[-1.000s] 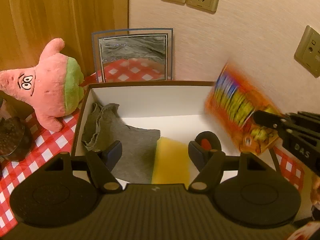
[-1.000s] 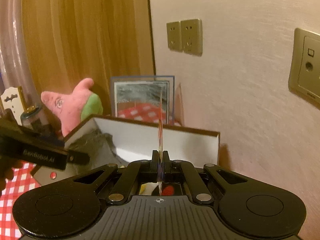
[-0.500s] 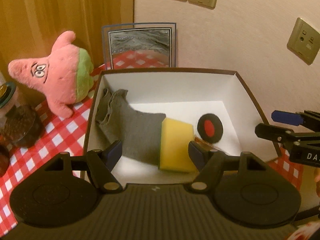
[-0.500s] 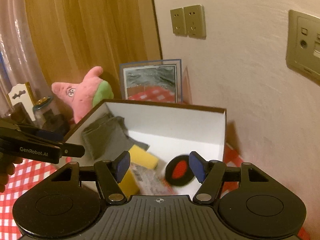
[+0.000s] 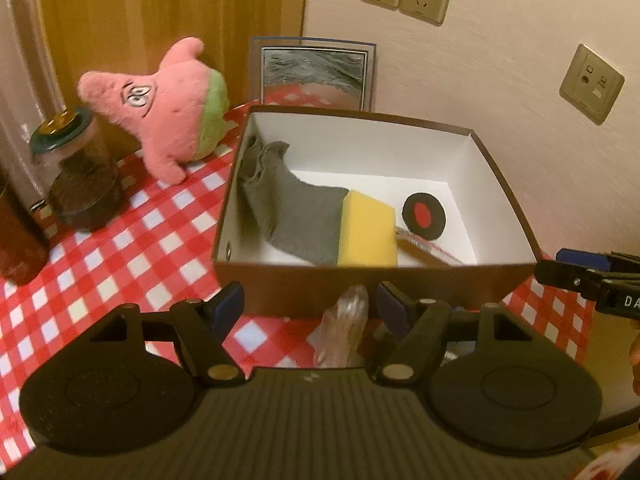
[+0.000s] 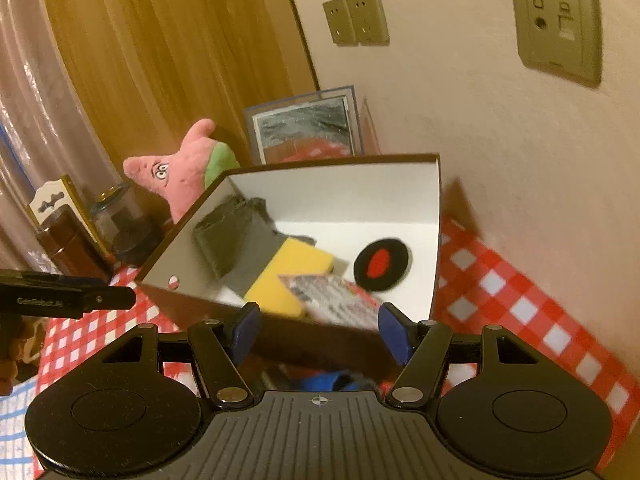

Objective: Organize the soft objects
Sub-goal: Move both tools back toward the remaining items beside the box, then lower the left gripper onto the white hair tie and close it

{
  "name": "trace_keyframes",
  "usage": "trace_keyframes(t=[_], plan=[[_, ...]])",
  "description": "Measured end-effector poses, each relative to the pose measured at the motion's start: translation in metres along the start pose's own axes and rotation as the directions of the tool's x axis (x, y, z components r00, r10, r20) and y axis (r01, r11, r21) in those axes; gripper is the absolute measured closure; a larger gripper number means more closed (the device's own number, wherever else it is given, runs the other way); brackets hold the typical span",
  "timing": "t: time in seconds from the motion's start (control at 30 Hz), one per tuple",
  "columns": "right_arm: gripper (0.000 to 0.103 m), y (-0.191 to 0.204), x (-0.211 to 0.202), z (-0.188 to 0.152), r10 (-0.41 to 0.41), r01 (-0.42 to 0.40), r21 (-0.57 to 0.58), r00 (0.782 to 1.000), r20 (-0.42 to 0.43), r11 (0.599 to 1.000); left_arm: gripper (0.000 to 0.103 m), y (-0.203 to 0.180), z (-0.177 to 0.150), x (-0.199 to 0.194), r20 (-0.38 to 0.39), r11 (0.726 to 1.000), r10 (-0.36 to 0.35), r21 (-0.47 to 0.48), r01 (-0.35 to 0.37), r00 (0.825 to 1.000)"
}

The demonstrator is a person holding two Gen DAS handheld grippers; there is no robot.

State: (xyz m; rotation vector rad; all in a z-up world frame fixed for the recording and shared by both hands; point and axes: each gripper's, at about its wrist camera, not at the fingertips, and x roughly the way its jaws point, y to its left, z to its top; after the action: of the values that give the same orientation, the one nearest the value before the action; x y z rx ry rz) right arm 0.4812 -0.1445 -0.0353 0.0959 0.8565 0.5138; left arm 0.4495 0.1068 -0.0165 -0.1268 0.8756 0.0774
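Observation:
A brown box with a white inside holds a grey cloth, a yellow sponge, a black round pad with a red middle and a snack packet lying flat. A pink star plush stands left of the box. My left gripper is open in front of the box's near wall, above a clear crumpled wrapper. My right gripper is open and empty, just short of the box's corner; the packet lies beyond its fingers.
A glass jar and a dark bottle stand at the left on the red checked cloth. A framed picture leans on the wall behind the box. Something blue lies under the right gripper.
The right gripper opened and let go of the snack packet, which now lies in the box. Both grippers have drawn back from over the box to its near side.

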Motion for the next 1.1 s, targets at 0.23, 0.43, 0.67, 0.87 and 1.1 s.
trace_keyframes(t=[0.23, 0.43, 0.67, 0.87, 1.1], plan=[[0.038, 0.01, -0.018, -0.018, 0.011, -0.011, 0.017, 1.0, -0.023, 1.0, 0.032, 0.008, -0.029, -0.029, 0.006, 1.0, 0.003, -0.03, -0.003, 1.0], [0.038, 0.021, -0.027, -0.037, 0.022, -0.021, 0.013, 0.998, -0.062, 1.0, 0.032, 0.017, -0.058, -0.043, -0.012, 0.998, 0.025, -0.06, -0.025, 1.0], [0.038, 0.035, -0.028, -0.063, 0.022, -0.022, 0.004, 0.991, -0.129, 1.0, 0.032, 0.021, -0.094, -0.051, -0.054, 0.995, 0.027, -0.09, -0.031, 0.998], [0.038, 0.046, -0.025, -0.079, 0.025, -0.025, 0.001, 0.985, -0.172, 1.0, 0.032, 0.023, -0.114, -0.056, -0.07, 0.993, 0.031, -0.109, -0.039, 0.997], [0.038, 0.052, -0.016, -0.09, 0.045, -0.034, 0.054, 0.979, -0.199, 0.998, 0.032, 0.026, -0.133, -0.057, -0.096, 0.991, 0.054, -0.117, -0.065, 0.994]])
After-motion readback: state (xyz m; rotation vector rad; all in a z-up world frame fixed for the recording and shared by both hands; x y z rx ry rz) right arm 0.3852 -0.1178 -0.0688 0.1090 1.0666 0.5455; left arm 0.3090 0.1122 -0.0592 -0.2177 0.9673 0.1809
